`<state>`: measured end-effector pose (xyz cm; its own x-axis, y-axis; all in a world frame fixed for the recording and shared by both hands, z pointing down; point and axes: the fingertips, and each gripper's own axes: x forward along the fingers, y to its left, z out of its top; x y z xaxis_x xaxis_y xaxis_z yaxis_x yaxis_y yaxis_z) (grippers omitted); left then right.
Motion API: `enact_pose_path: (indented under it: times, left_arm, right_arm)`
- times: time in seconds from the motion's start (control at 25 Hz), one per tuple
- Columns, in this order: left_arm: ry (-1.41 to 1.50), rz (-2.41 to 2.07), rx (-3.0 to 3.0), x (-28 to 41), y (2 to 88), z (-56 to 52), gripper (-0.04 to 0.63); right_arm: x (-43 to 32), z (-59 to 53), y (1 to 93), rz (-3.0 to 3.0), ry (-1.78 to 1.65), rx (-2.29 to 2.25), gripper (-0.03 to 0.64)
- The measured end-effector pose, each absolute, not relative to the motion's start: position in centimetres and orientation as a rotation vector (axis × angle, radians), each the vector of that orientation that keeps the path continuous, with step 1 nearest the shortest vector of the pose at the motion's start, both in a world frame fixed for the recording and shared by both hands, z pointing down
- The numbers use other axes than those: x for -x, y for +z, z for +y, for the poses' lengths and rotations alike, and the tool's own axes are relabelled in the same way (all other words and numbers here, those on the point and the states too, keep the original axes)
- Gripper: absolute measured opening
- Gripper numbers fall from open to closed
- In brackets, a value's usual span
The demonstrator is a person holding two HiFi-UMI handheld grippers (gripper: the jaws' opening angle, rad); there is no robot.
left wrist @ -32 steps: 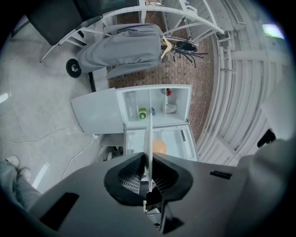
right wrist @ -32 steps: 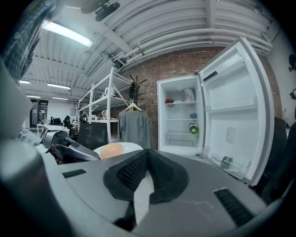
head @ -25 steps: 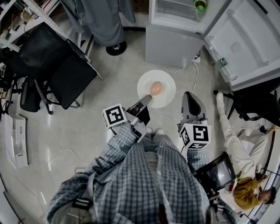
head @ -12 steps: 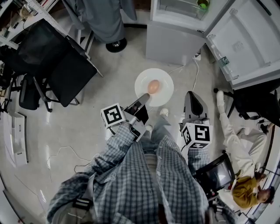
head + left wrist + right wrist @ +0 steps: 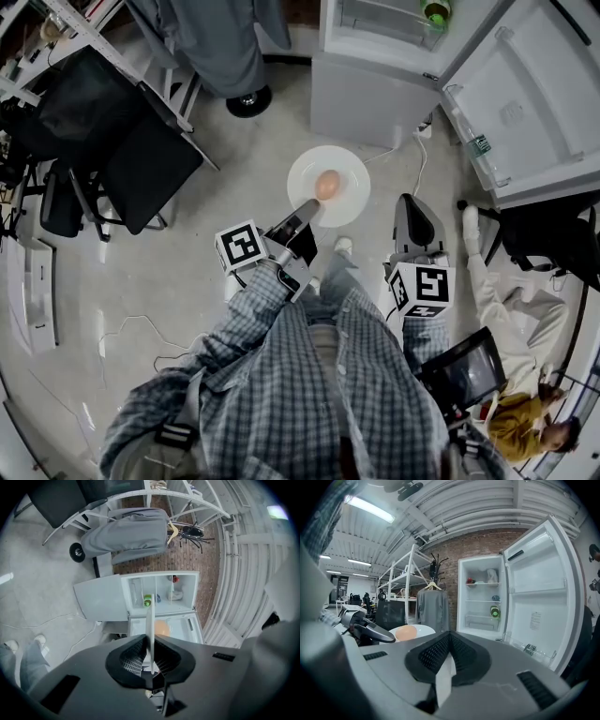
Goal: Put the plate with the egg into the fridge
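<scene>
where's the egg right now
Head view, centre: the brown egg sits on the round white plate held by the left gripper, near the open white fridge.

Nothing legible anywhere. Only black-and-white square patterns, no letters or digits, on the cube (image 5: 242, 247) of the left tool (image 5: 312, 212) and the cube (image 5: 422, 285) of the right tool (image 5: 409, 204). Inside the fridge door (image 5: 543, 573), a pale sticker (image 5: 536, 619), print too small to read.

I count one plate (image 5: 352, 174) with one egg (image 5: 327, 185) at twelve o'clock, and two grippers at six o'clock from it: the left gripper (image 5: 308, 209) and the right gripper (image 5: 411, 201). One fridge (image 5: 366, 89) stands at one o'clock, holding one green bottle (image 5: 431, 11).
</scene>
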<state>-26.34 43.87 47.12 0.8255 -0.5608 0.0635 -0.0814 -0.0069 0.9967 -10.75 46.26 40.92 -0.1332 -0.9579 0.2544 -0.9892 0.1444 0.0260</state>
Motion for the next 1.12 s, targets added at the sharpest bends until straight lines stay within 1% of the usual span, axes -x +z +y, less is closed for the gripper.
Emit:
enact_pose_path:
  times: [0.4,1.12]
  left_arm:
    - [-0.435,-0.523,-1.557,20.3,45.8,38.7,0.029]
    - [-0.445,-0.546,-1.543,12.9,46.1,32.3,0.029]
  right_arm:
    - [5.0,40.9,40.6,-2.237,0.228,-1.905,0.006]
    - [-2.7,33.7,40.5,-2.255,0.214,-1.905,0.006]
